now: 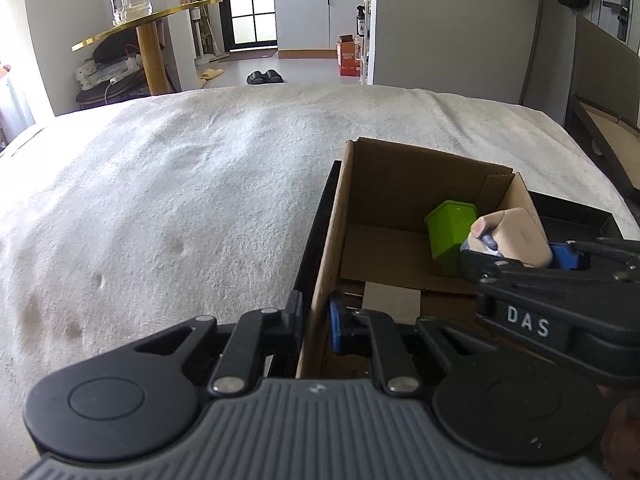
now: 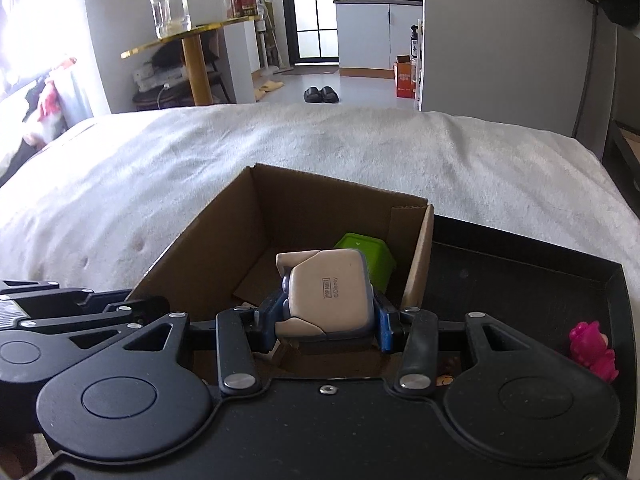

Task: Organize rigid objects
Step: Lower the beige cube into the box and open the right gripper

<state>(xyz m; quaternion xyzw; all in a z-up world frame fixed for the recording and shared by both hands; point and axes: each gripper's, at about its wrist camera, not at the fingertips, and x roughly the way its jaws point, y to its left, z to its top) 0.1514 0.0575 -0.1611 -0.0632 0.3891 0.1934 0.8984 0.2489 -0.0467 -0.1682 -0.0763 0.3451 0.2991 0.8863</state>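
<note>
Clamping the beige figurine (image 2: 326, 294), the right tool (image 2: 326, 322) hides its underside; left tool (image 1: 314, 320) pinches the cardboard box (image 1: 320, 280) wall.

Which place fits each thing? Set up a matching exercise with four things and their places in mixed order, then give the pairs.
Things:
1. green cup
2. beige toy
3. pink figure
4. cardboard box wall

Places:
A. on the black tray, outside the box
B. between the left gripper jaws
C. inside the box, far corner
D. held by the right gripper

Pairs: 1-C, 2-D, 3-A, 4-B
</note>
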